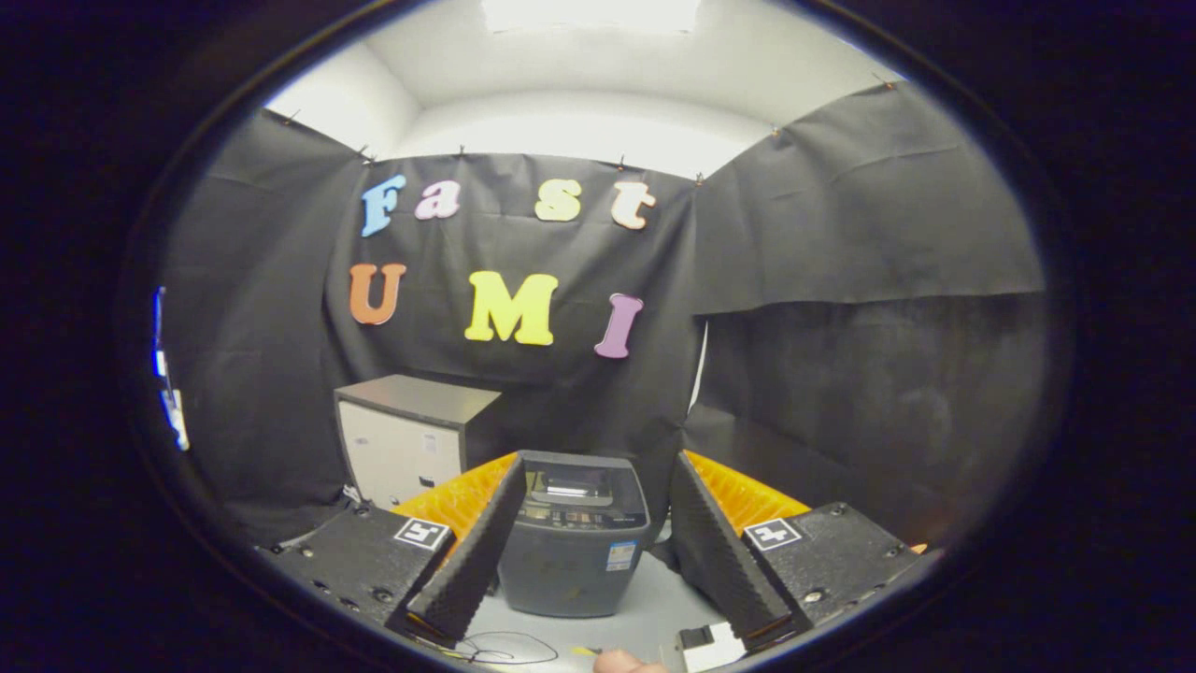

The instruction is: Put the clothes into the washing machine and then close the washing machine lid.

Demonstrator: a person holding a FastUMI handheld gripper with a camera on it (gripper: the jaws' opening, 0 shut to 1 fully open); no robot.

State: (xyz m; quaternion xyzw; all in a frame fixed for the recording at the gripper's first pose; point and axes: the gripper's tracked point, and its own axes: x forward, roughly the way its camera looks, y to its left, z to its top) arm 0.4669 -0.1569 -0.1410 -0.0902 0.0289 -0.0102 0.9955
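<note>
I hold the hand-held gripper (589,551) open and empty, framing the washing machine (572,533) ahead to line up my approach.

Light comes from a ceiling panel (590,13) high above my tongs (598,551); it is overexposed and glares across the white ceiling. The black cloth walls (869,215) stay dim. Fisheye distortion bends straight lines away from centre. My spread fingers (472,561) look sharp; the washing machine (575,537) between them is evenly lit.
</note>
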